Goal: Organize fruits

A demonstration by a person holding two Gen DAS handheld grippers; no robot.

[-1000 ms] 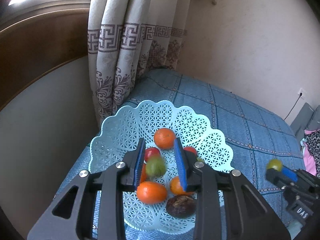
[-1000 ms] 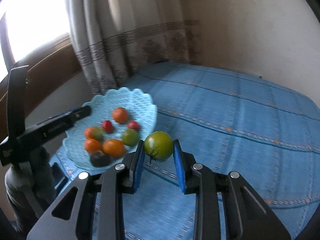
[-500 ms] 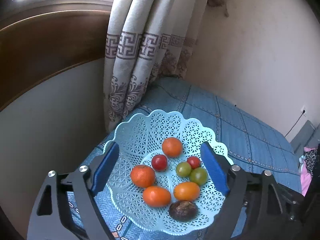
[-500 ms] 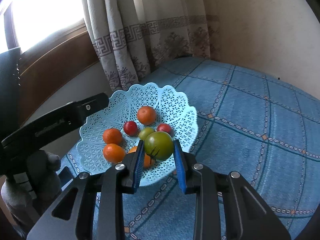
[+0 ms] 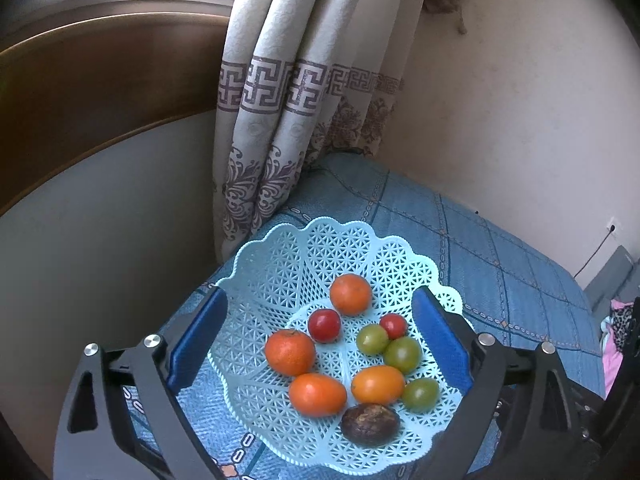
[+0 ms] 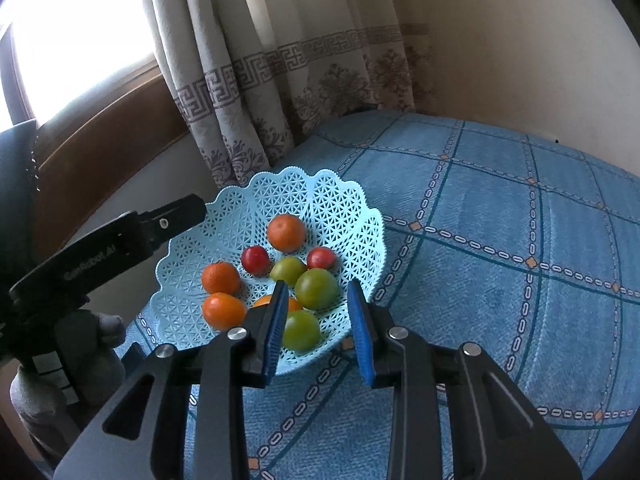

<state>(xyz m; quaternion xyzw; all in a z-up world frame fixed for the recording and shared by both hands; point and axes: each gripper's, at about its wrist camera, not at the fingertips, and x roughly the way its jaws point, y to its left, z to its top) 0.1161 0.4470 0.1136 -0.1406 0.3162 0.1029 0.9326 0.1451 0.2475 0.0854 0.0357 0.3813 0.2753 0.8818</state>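
Note:
A pale blue lattice basket sits on the blue checked bedspread and holds several fruits: orange ones, two red tomatoes, three green tomatoes and a dark brown fruit. One green tomato lies at the basket's near right edge. Just above and in front of it my right gripper is open with nothing held. My left gripper is spread wide open over the basket's near side, and it is empty.
Patterned curtains hang behind the basket, beside a wooden window ledge and a cream wall. A gloved hand holds the left gripper's handle. Open bedspread stretches to the right of the basket. Pink clothing lies far right.
My right gripper carried a green tomato over the basket and let it go; it now lies in the basket. My left gripper opened wide, released a green fruit into the basket and pulled back.

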